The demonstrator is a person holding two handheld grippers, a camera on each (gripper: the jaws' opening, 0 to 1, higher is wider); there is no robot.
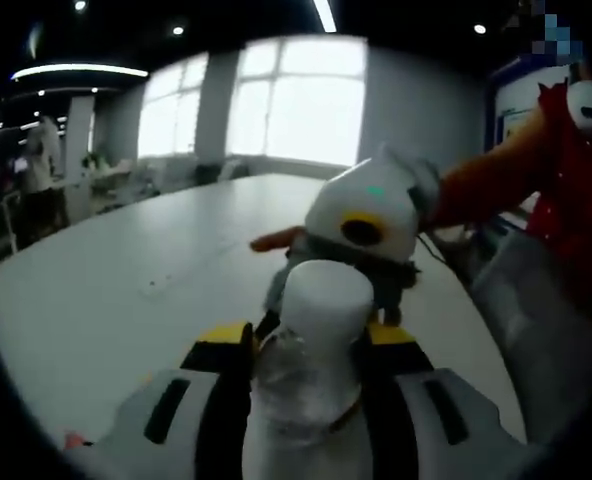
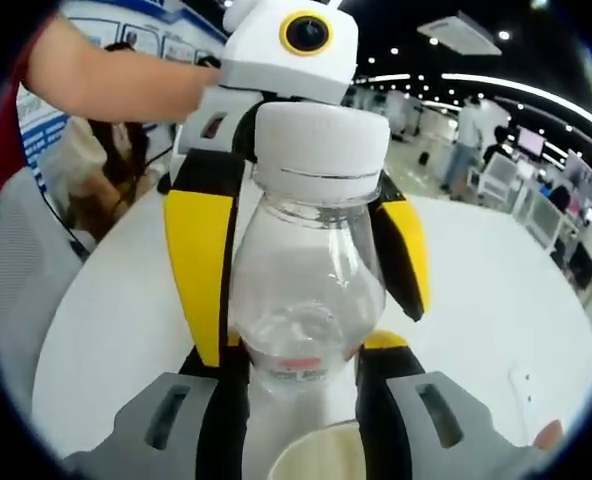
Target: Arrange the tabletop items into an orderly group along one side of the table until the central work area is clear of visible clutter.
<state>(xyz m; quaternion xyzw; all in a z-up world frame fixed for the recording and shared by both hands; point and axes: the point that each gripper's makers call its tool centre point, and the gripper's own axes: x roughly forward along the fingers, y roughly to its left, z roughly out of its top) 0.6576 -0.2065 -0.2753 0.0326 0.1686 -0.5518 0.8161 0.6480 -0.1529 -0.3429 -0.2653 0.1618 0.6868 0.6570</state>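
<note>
Both the left gripper (image 1: 306, 345) and right gripper (image 2: 301, 355) clamp the clear bottle (image 2: 304, 290)

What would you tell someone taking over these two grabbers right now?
Left gripper: jaws shut on the clear, white-capped bottle.
Right gripper: faces the left one, jaws either side of the bottle's lower part; grip unclear.
A pale round rim sits just under the bottle; I cannot tell what it is.
Done: bottle picked up over the white table.
Left: probably set it with the group along one side.
</note>
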